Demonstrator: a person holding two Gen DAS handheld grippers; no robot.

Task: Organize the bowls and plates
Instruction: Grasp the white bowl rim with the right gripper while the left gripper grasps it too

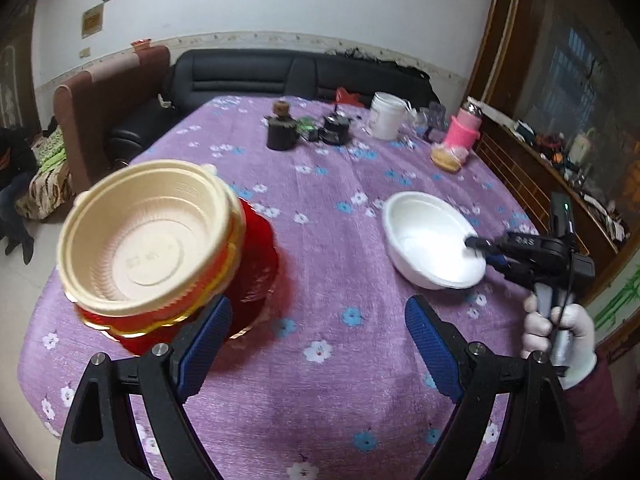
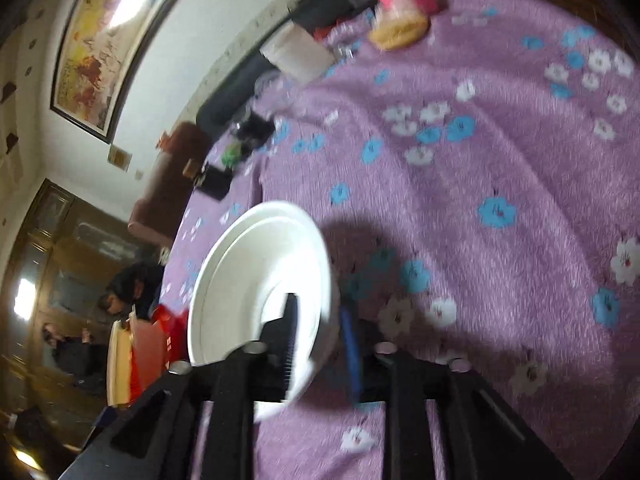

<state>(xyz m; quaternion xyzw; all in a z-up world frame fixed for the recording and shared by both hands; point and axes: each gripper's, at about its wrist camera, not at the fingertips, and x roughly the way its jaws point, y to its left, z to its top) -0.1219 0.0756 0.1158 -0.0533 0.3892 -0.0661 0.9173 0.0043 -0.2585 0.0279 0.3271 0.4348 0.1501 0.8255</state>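
A stack of cream bowls [image 1: 148,236] with red and gold ones beneath sits tilted on the purple flowered tablecloth [image 1: 328,240] at the left, over a red plate [image 1: 256,264]. My left gripper [image 1: 318,332] is open and empty, its blue pads just right of the stack's base. A white bowl [image 1: 430,240] is at the right; my right gripper [image 1: 486,250] is shut on its near rim. In the right wrist view the white bowl [image 2: 256,292] sits between the fingers of the right gripper [image 2: 320,332], and the stack [image 2: 128,360] shows at far left.
At the table's far side stand a dark jar [image 1: 282,128], a black object [image 1: 336,128], a white tub [image 1: 386,114], a pink bottle [image 1: 464,128] and a bun in wrap [image 1: 446,158]. A dark sofa [image 1: 280,74] lies behind, a wooden cabinet [image 1: 540,168] to the right.
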